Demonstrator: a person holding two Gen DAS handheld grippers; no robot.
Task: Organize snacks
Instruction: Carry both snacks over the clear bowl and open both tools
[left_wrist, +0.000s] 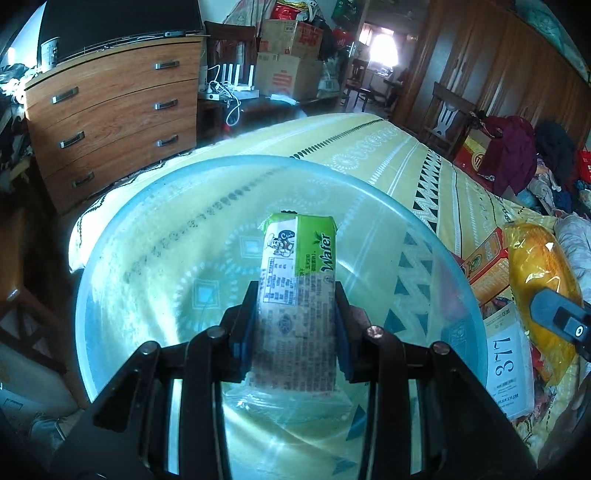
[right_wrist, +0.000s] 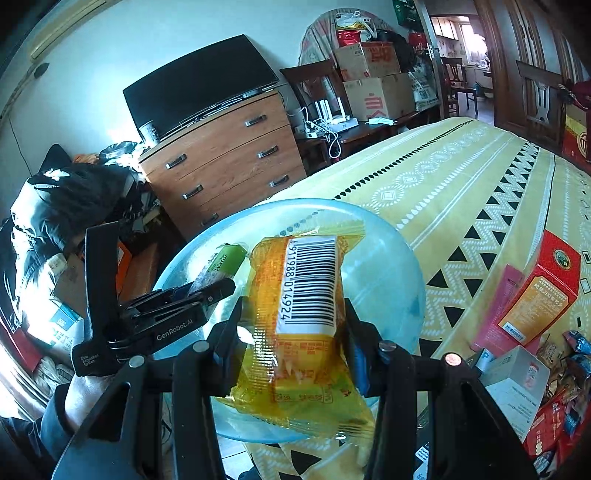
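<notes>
A clear bluish plastic bowl (left_wrist: 155, 266) (right_wrist: 384, 266) sits on the near corner of the yellow patterned bed. My left gripper (left_wrist: 295, 291) is shut on a green and white wafer pack (left_wrist: 295, 266), held over the bowl's middle. In the right wrist view, my right gripper (right_wrist: 293, 306) is shut on a yellow snack packet with a barcode label (right_wrist: 306, 295), also over the bowl. There the left gripper (right_wrist: 207, 291) shows at the left with the wafer pack (right_wrist: 221, 264) poking out. The yellow packet (left_wrist: 535, 273) appears at the right edge of the left wrist view.
A wooden chest of drawers (right_wrist: 221, 162) with a dark screen stands beyond the bed's corner. Red-orange cartons (right_wrist: 539, 288) and several loose snack packs (right_wrist: 554, 406) lie on the bed (right_wrist: 461, 177) to the right of the bowl. A hand and sleeve (right_wrist: 70, 402) hold the left gripper.
</notes>
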